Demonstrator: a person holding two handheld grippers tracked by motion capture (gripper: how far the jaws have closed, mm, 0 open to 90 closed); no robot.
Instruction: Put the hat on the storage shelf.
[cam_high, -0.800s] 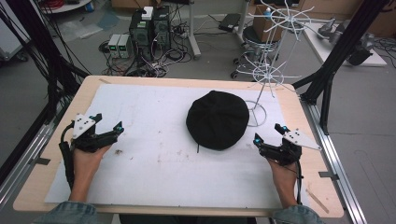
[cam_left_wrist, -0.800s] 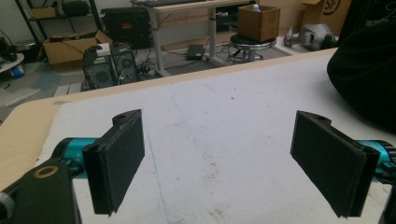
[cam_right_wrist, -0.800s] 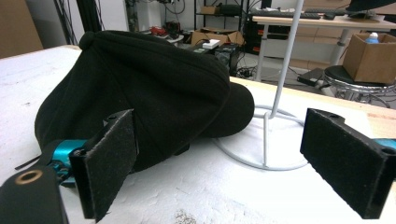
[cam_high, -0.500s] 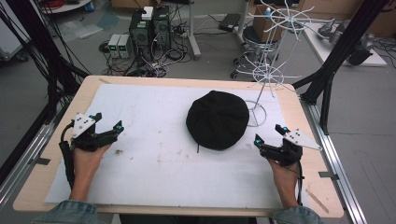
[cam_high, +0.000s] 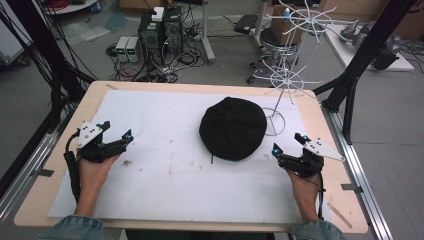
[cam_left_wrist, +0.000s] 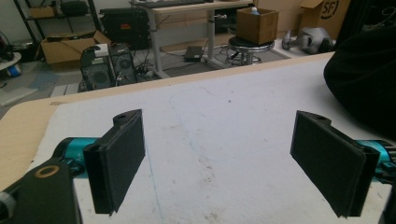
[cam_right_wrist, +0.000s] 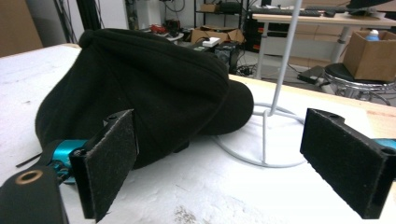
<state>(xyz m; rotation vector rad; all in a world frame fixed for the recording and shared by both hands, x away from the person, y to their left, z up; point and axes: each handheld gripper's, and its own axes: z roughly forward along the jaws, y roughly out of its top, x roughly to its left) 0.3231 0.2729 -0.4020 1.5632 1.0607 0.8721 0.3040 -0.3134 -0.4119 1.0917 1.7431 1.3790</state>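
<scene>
White table sheet (cam_high: 165, 150) — black cap (cam_high: 232, 127) between spread tools.

Even, diffuse room light falls from overhead, so the white mat (cam_high: 165, 150) reads bright and nearly washed out in the two gripper views, while the black cap (cam_high: 233, 128) stays a dark mass with little surface detail and casts only a faint, soft shadow. The high view is soft and slightly grainy, with mild bending of straight lines near its edges. In both gripper views the near jaws look slightly soft and the background room is sharper
</scene>
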